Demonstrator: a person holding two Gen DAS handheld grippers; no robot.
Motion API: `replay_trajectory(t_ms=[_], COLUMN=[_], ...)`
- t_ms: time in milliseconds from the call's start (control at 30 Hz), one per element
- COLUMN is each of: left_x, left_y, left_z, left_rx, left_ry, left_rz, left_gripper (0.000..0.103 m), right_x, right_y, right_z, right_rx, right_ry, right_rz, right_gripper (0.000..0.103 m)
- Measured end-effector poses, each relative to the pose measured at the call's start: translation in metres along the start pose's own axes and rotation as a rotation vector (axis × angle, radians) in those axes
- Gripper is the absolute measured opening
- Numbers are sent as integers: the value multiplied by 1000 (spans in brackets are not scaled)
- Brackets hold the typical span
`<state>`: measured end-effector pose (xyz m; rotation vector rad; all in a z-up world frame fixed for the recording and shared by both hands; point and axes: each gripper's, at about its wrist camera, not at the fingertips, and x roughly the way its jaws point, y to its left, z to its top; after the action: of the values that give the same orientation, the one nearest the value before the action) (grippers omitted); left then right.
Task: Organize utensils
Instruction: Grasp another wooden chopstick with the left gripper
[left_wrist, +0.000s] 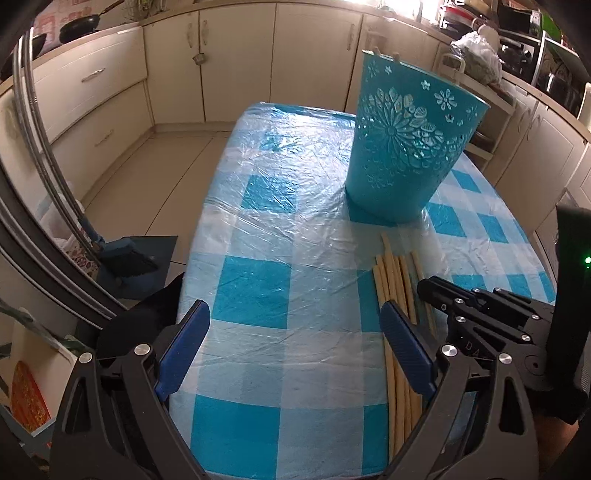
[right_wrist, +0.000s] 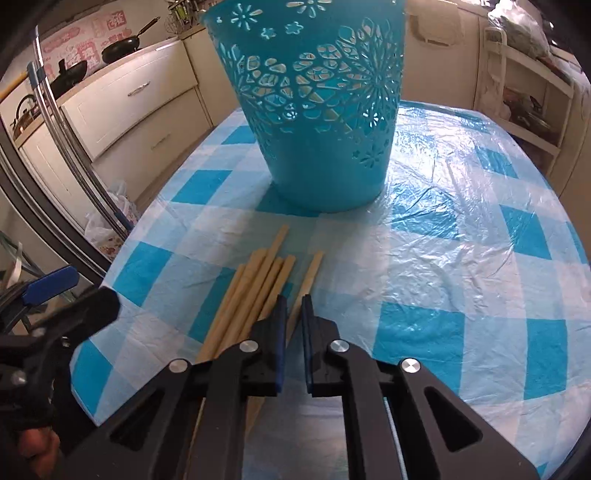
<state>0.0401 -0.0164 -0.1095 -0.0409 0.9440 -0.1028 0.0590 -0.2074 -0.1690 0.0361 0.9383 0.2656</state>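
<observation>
Kitchen, checked blue-and-white desk (right_wrist: 461, 280) | pale wooden chopsticks (right_wrist: 255, 295) all lie flat beside teal perforated plastic basket (right_wrist: 317, 110), none visibly inside | my right gripper (right_wrist: 294, 314) nearly pressed together around one chopstick | my left gripper (left_wrist: 295, 325) spread, empty | task barely begun

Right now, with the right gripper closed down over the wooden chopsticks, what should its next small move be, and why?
Probably lift the right gripper slightly. Its jaws look nearly shut around one pale wooden chopstick lying apart from the bundle, and the perforated teal plastic basket stands upright just beyond. The left gripper is open, away from the sticks.
</observation>
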Motion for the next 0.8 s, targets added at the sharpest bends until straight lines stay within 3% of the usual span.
replay_trajectory(t_ms=[333, 667, 800], left_x=[41, 51, 50], left_y=[-29, -36, -41], left_z=[6, 5, 9], left_rx=[90, 132, 152], left_ry=[77, 111, 121], left_rz=[21, 74, 39], left_gripper=[90, 87, 64], right_x=[-8, -10, -11], right_y=[-22, -26, -25], right_z=[-4, -5, -4], right_rx=[3, 10, -6], right_ry=[0, -9, -4], right_rz=[24, 47, 41], right_gripper=[7, 7, 7])
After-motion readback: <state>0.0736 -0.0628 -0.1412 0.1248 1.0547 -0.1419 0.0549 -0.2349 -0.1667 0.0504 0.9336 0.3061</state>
